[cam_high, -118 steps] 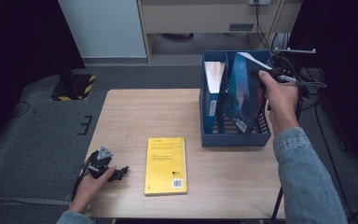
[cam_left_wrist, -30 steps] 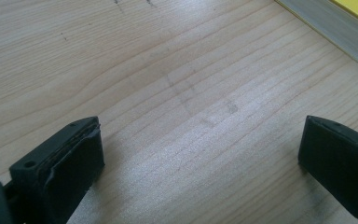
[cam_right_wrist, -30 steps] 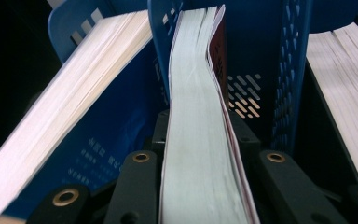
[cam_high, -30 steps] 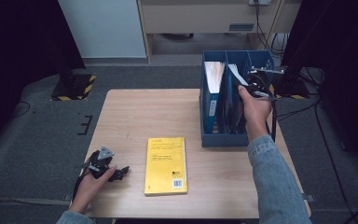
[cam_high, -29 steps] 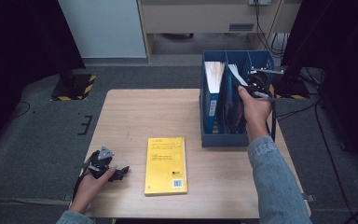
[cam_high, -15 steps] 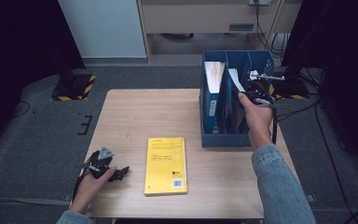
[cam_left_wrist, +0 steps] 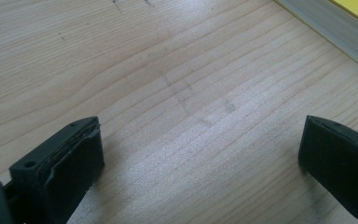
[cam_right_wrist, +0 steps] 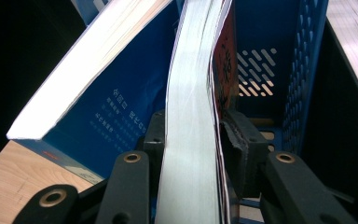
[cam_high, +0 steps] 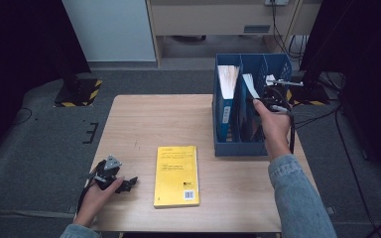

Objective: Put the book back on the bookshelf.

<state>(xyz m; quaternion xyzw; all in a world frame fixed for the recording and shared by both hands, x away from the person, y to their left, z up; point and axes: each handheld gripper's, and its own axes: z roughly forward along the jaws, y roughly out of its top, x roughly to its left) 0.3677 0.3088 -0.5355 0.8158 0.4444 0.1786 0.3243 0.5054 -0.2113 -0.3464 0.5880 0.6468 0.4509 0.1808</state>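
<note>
Books stand in the blue plastic file rack (cam_high: 278, 67) at the table's (cam_high: 154, 119) far right. A dark-covered paperback (cam_right_wrist: 191, 116) sits upright in the middle compartment between the right gripper (cam_right_wrist: 191, 140) jaws, which have just been easing apart; the right pad stands slightly off its cover. The left gripper (cam_left_wrist: 200, 154) rests released on the bare wooden table, near a yellow book (cam_high: 176, 174) lying flat.

books (cam_high: 226, 99) in file box (cam_high: 278, 65), another book (cam_high: 176, 175) left
</note>
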